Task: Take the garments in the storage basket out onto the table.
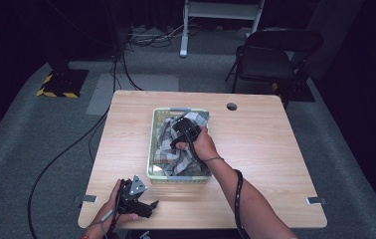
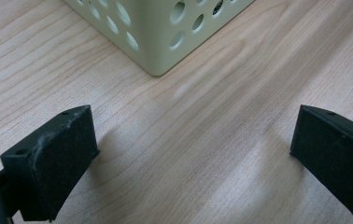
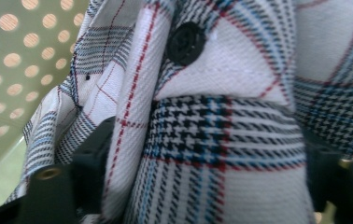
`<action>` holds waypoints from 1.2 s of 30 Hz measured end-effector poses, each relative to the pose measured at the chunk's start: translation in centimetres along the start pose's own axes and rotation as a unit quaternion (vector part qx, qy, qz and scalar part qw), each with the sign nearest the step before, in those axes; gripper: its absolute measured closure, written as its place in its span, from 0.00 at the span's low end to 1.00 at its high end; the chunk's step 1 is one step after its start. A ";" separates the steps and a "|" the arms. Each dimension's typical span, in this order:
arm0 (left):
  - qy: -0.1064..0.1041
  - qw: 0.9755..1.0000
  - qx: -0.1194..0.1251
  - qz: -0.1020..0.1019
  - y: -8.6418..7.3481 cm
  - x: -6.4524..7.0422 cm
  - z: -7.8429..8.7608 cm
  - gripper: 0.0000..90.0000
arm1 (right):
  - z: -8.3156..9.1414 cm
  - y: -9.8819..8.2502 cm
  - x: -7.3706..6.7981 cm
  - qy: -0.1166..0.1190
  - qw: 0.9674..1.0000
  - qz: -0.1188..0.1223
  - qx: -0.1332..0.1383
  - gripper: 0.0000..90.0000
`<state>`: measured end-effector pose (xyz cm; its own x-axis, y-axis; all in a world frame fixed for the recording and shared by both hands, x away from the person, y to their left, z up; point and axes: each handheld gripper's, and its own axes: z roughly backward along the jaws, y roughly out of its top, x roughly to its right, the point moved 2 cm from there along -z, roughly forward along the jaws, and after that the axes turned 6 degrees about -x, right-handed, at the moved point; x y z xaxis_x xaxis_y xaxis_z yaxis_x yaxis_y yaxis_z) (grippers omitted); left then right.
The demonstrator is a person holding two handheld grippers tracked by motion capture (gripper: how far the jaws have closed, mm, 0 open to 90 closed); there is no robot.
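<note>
Now my right gripper [image 3: 202, 168] is down in the basket [image 1: 152, 149] at the table's [image 1: 255, 164] centre, its jaws clamped on a fold of the checked shirt [image 3: 221, 140], a black button [image 3: 186, 43] just above them. At seven o'clock my left gripper [image 2: 188, 154] rests released on the wood, the basket's corner just ahead
</note>
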<state>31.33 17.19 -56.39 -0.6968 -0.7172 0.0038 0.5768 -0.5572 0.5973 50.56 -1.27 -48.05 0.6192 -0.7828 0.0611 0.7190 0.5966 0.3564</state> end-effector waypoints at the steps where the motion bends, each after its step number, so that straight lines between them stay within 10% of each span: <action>1: 0.000 1.000 0.000 0.000 0.0 0.0 0.0 0.00 | 0.0 0.0 0.1 0.002 1.000 0.000 -0.001 0.35; 13: 0.000 1.000 0.001 0.000 0.0 0.0 0.0 0.00 | 0.2 -0.5 1.0 0.017 1.000 0.007 0.007 0.69; 36: -0.001 1.000 0.001 0.000 0.0 0.0 0.0 0.00 | 1.8 -0.6 1.4 0.045 0.998 0.010 0.037 0.73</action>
<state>31.31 17.20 -56.40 -0.6977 -0.7164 0.0043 0.5755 -0.5569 0.5988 50.39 -3.02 -46.51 0.6612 -0.7500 -0.0137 0.6834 0.5947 0.4234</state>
